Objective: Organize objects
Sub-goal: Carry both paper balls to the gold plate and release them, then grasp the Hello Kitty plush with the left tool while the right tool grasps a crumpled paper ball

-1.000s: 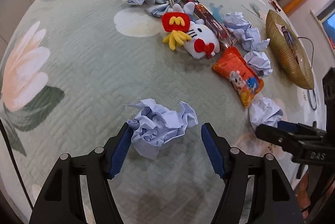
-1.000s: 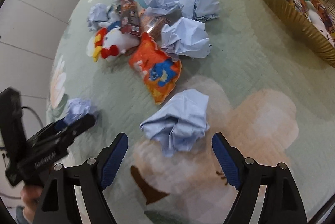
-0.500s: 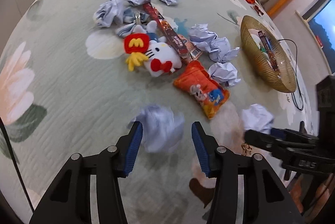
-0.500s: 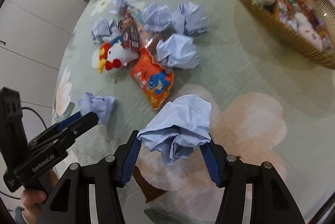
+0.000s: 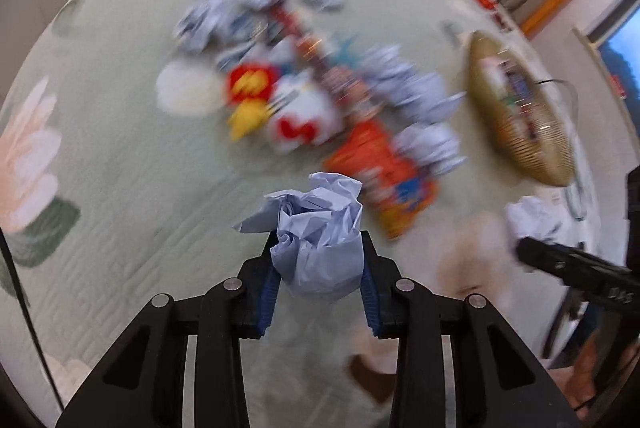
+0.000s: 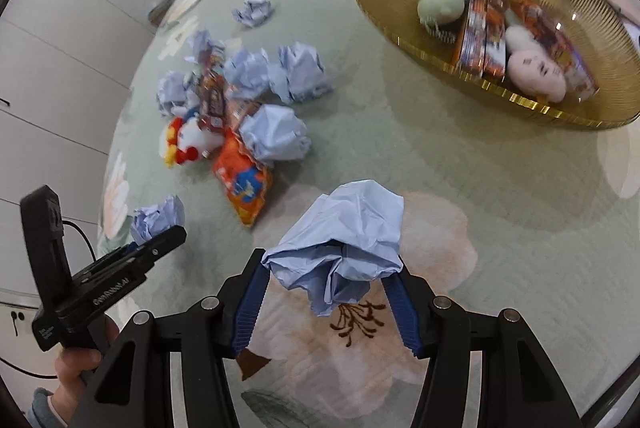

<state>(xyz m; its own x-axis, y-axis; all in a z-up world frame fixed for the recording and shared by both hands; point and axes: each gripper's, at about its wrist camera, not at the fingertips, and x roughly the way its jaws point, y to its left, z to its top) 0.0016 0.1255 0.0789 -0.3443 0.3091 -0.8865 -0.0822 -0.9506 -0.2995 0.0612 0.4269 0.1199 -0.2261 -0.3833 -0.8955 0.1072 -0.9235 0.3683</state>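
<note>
Fingers of both grippers, left (image 5: 318,284) and right (image 6: 328,298), clenched on paper wads (image 5: 320,228) (image 6: 344,240); our gold basket (image 6: 500,95) lies ahead-right, nearer the right.

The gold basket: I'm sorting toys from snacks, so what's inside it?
Inside the gold basket lie a pale green plush, a pink plush with a face and several snack packets. Whatever lies beneath them is covered.
</note>
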